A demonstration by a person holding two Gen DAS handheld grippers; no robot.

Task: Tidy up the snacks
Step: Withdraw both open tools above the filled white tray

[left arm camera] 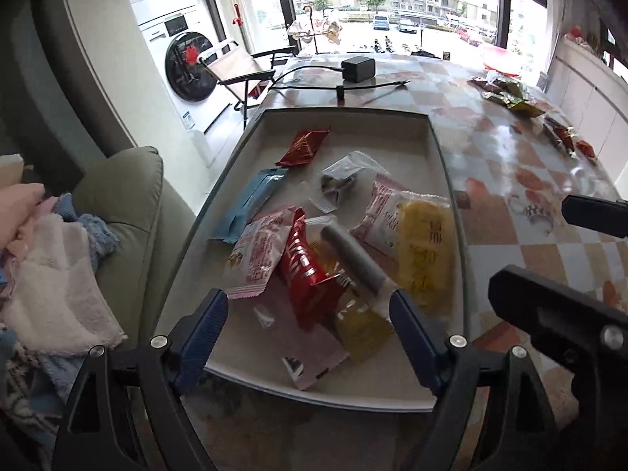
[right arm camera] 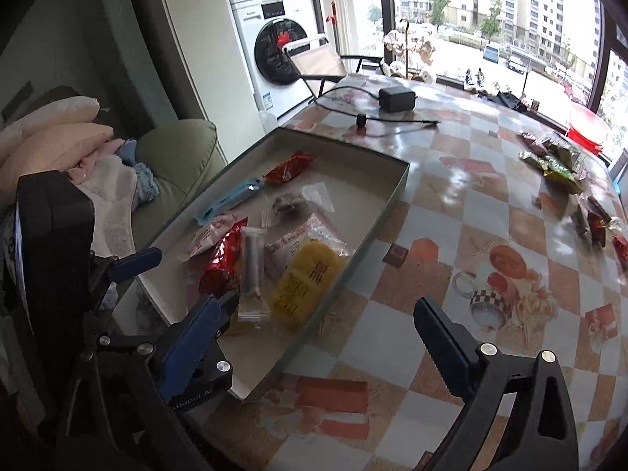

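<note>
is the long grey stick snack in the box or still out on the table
In: the long grey stick snack lies inside the shallow white box, on other packets.

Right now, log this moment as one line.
left gripper: open, empty | right gripper: open, empty | box: holds snacks | loose snacks: on table

You are looking at a table (right arm camera: 451,212) wearing a glossy, reflective checked covering. A matt cardboard tray (left arm camera: 400,384) is holding crinkly, shiny plastic snack wrappers (left arm camera: 302,271). Ribbed blue pads are lining your left hand-held gripper (left arm camera: 310,322). Fluffy cloth towels (left arm camera: 51,274) are lying beside it.
</note>
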